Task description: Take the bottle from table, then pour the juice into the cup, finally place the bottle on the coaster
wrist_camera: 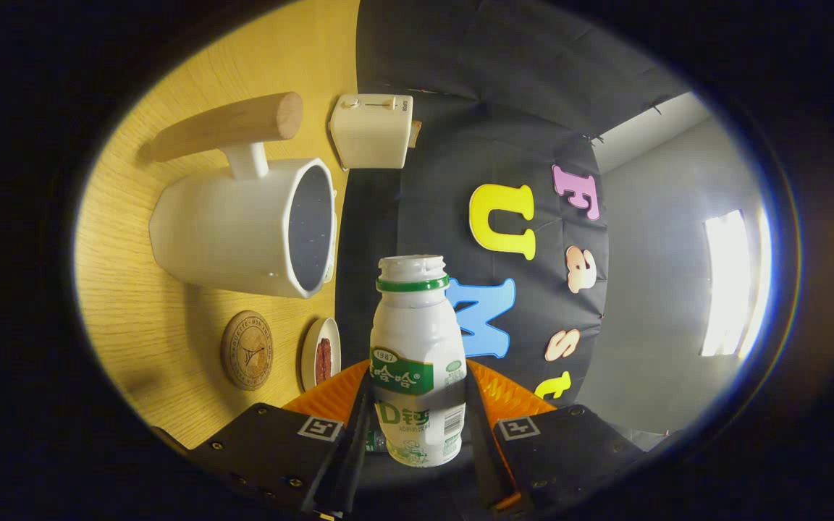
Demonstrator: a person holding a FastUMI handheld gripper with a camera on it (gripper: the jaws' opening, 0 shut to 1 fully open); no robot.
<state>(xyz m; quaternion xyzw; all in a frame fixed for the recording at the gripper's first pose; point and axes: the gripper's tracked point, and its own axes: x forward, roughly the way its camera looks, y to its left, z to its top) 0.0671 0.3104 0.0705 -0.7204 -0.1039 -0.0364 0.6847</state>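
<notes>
We see one bottle [417,362] held between our gripper's [417,427] two fingers, which are closed against its lower sides. It is a small white plastic bottle with a green ring at the neck and a green label; its mouth is uncapped, and we cannot tell how much juice is inside. The view is rolled sideways, so the wooden table [142,304] stands like a wall beside the bottle and the bottle's mouth points along the tabletop's edge, clear of the surface.

Beyond the fingers, just past the bottle's mouth and toward the table, sits one white cup [243,231] with a wooden handle [229,126] on a white stem. Its dark interior faces us; whether it holds liquid we cannot tell.

Nearer the fingers on the table lies one round brown coaster [247,350], with nothing on it. Just beside it is one small white dish [313,354] holding something reddish. Past the cup stands one cream-coloured box [372,132] with a slider on its face.
</notes>
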